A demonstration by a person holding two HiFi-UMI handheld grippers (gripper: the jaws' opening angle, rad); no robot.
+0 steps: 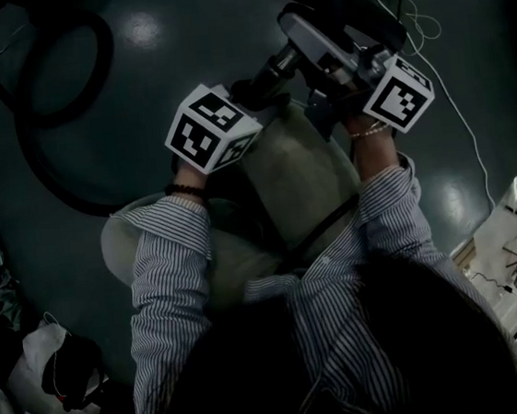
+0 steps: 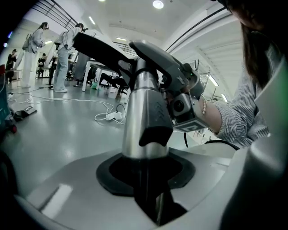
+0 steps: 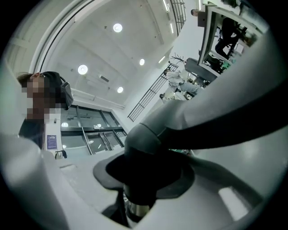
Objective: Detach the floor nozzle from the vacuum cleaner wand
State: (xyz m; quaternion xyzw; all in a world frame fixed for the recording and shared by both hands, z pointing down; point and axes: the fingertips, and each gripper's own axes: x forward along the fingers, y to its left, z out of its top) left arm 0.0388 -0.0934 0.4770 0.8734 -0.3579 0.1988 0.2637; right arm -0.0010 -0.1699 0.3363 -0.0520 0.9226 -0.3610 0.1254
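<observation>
Left gripper view shows the left tool (image 2: 150, 197) clenched on the wand (image 2: 143, 99) just below its black latch (image 2: 155, 128), where it enters a black collar (image 2: 108, 177). The right tool (image 3: 135, 207) is clenched on a pale tube (image 3: 150, 134) with a dark band; which part of the vacuum that is, I cannot tell. The nozzle (image 1: 298, 188) seems to be the grey-green piece on the person's lap. It is likely stiff, smooth metal against light, bulky plastic, so grip the wand above the latch and the nozzle at its neck. Both tools' tips are dark and blurred, and the head view leaves the joint too dim to read.
</observation>
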